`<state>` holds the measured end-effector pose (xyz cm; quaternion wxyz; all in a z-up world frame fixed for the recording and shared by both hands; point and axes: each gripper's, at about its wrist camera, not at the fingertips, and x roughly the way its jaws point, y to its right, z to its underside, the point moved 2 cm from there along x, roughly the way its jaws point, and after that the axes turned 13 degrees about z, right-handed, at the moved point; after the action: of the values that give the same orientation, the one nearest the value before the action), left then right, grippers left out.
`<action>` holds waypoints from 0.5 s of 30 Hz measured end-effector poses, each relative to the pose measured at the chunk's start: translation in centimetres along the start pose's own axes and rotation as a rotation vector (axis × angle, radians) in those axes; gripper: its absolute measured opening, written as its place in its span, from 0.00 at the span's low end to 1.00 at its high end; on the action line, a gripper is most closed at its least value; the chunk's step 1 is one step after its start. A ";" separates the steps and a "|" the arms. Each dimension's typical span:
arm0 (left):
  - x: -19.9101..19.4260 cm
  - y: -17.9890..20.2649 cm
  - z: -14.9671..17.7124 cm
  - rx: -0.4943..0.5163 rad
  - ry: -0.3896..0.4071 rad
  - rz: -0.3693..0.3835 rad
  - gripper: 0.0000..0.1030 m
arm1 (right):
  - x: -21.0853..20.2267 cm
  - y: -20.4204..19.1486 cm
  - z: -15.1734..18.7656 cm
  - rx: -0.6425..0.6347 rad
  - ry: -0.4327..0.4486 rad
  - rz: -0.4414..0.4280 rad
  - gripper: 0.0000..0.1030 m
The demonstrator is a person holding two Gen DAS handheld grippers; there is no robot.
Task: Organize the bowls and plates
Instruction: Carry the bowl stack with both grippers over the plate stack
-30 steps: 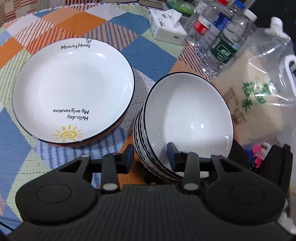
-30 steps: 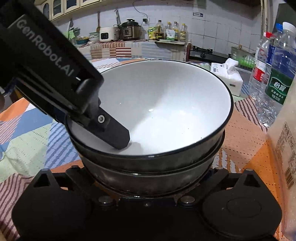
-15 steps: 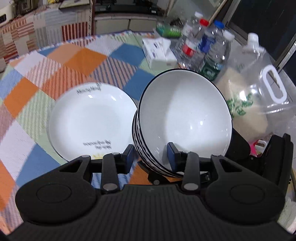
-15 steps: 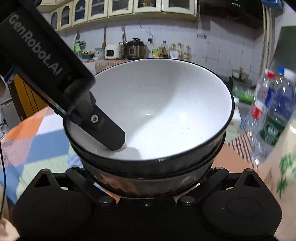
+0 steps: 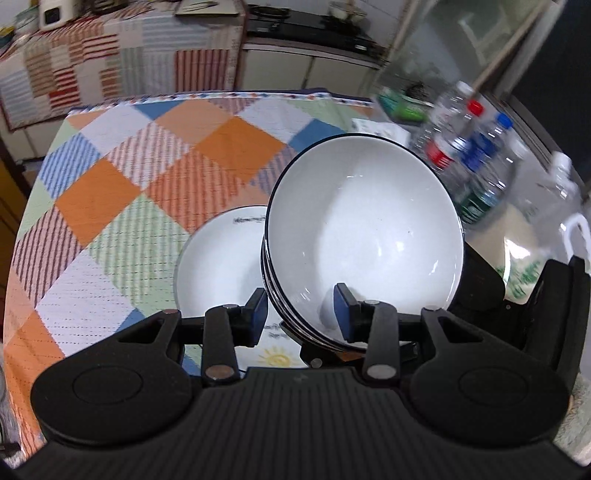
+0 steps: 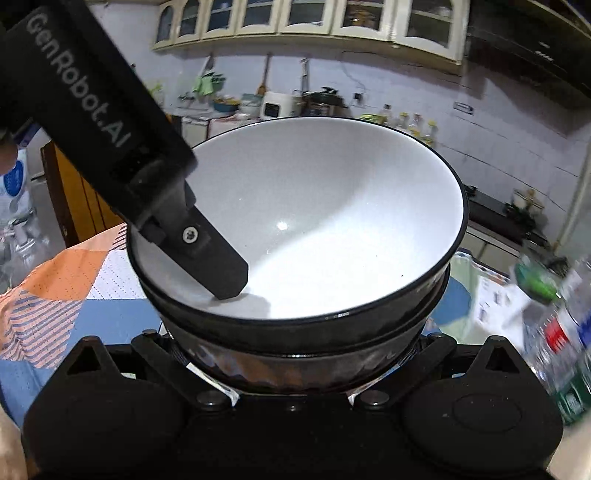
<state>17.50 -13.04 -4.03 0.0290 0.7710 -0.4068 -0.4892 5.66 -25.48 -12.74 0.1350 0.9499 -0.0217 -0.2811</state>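
I am in a home kitchen. On the wall in front of me there are white tiles (image 6: 388, 96) and cream cupboards with glass doors (image 6: 295, 18) above them. A counter (image 6: 258, 114) under them carries a rice cooker (image 6: 275, 105), pots and oil bottles (image 6: 406, 123). Utensils hang on the tiles. My table has a checked cloth (image 5: 147, 177) in orange, blue and green, with water bottles (image 5: 472, 155) at one side

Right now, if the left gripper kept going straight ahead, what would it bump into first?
Nothing new: the left gripper already pinches the bowls. Beyond them, probably the water bottles, though depth is unclear.
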 end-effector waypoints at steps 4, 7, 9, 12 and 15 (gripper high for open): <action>1.2 -1.9 -0.2 -0.007 0.008 -0.037 0.36 | 2.5 0.1 -0.4 -0.008 -0.025 -0.064 0.98; 2.3 -3.4 -0.4 -0.017 -0.010 -0.044 0.36 | 4.2 -0.4 -0.2 -0.004 -0.046 -0.091 0.98; 3.3 -4.4 -0.5 -0.025 -0.028 -0.041 0.36 | 5.1 -0.8 0.1 0.002 -0.063 -0.096 0.98; 4.7 -5.7 -0.3 -0.041 -0.052 -0.040 0.36 | 6.6 -1.0 0.7 0.011 -0.094 -0.105 0.98; 5.9 -6.6 -0.1 -0.050 -0.064 -0.033 0.36 | 7.6 -1.5 1.3 0.018 -0.130 -0.104 0.98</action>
<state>22.65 -12.54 -11.22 0.0271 0.7607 -0.3823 -0.5239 11.27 -25.23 -18.21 0.1101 0.9307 0.0164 -0.3484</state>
